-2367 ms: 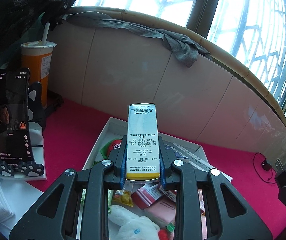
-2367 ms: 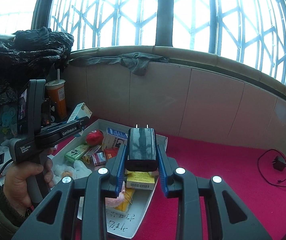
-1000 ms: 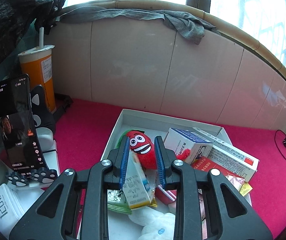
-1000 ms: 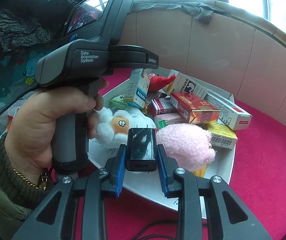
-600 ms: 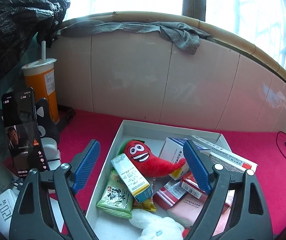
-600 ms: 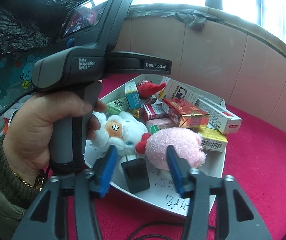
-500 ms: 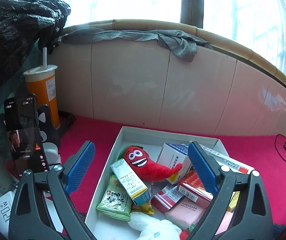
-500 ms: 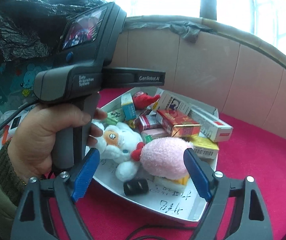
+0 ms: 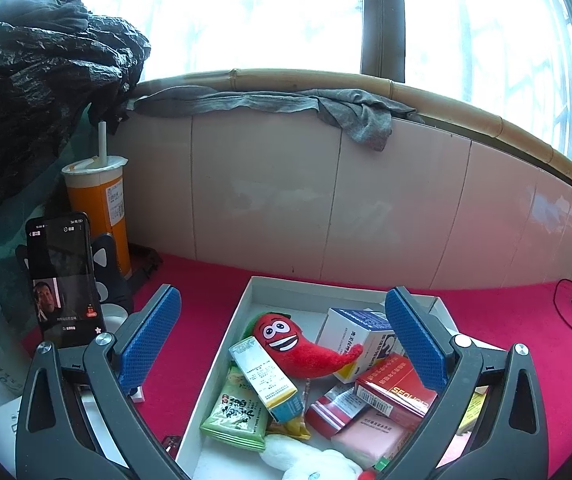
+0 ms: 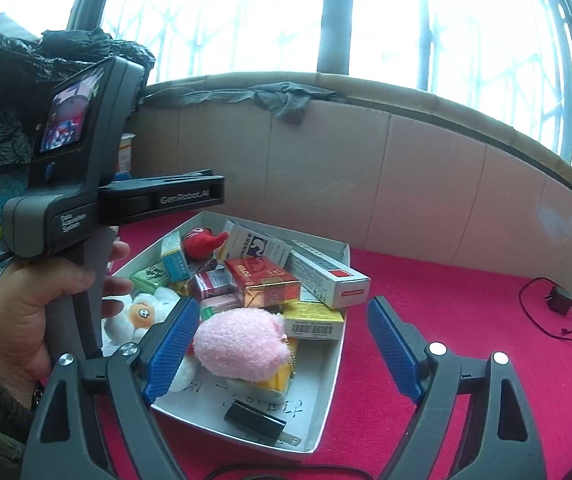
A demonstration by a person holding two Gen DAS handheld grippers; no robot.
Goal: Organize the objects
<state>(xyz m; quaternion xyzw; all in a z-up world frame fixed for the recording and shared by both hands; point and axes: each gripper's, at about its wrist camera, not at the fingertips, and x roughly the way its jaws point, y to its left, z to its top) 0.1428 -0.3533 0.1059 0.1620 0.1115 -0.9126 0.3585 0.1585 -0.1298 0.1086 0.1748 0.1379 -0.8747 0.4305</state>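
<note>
- Far left of the left-wrist view: phone (image 9: 63,276) and orange drink cup (image 9: 99,200) upright on the red worktop (image 9: 189,280), outside the white box (image 9: 221,344). Cannot tell whether they belong to the tidy-up.
- Centre of that view: left tongs (image 9: 281,294) opening, jaws spread wide and gripping nothing. Only the box contents show through the gap, lower down and clear of both pads.
- Just below the gap: yellow-and-blue carton (image 9: 263,376) lying tilted in the box, leaning against the red chilli plush (image 9: 294,340).
- Left of the right-wrist view: hand (image 10: 33,308) wrapped round the handle of the left tool.
- Lower centre there: right tongs (image 10: 283,304) released, jaws apart with nothing between the pads. Black charger (image 10: 255,420) lying flat in the near corner of the box, just in front of the pink plush (image 10: 241,344).
- Step in hand, as a judgement: drop-off into the box, both pieces lying inside and both tools free.
- Far right: black adapter with cable (image 10: 560,300) on the worktop, well apart from the box and probably the next candidate.
- Calls for a swing right with jaws wide, a descent around the adapter body, and care for the trailing cable.
</note>
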